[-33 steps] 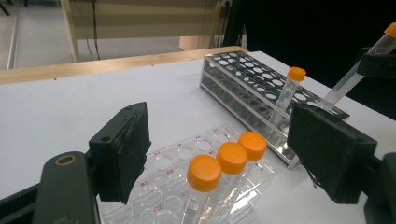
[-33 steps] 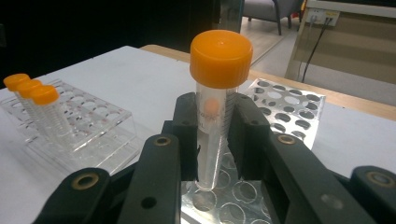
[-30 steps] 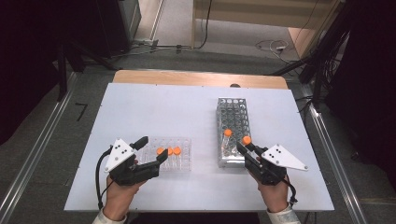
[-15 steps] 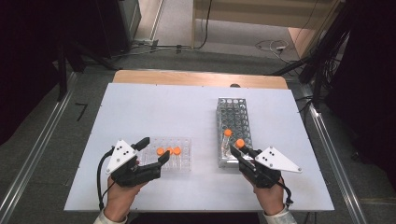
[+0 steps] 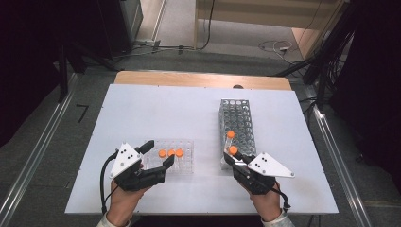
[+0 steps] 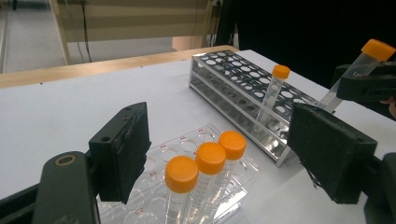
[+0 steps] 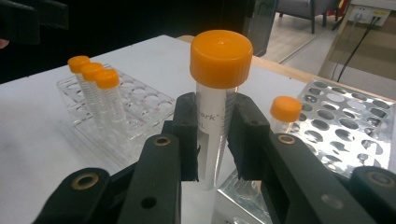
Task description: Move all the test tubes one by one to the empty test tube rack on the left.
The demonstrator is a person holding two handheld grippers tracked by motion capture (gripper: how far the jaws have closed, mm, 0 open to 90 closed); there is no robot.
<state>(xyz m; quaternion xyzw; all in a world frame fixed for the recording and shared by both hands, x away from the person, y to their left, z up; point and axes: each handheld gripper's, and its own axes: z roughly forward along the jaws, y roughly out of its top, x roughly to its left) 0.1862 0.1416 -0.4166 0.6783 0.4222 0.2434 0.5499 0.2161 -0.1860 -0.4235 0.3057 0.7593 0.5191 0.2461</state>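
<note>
My right gripper is shut on a clear tube with an orange cap, holding it by its body. In the high view that held tube hangs over the near left corner of the metal rack. One orange-capped tube stands in this rack. My left gripper is open at the near left end of the clear plastic rack, with nothing between its pads. Three orange-capped tubes stand side by side in the clear rack.
The white table is bare behind both racks. A wooden strip runs along its far edge. Cables and dark stands lie on the floor beyond. The metal rack has many vacant holes.
My right gripper has carried the held tube leftward and a little nearer, from beside the metal rack's near end to over its near left corner. The left gripper has stayed still.
</note>
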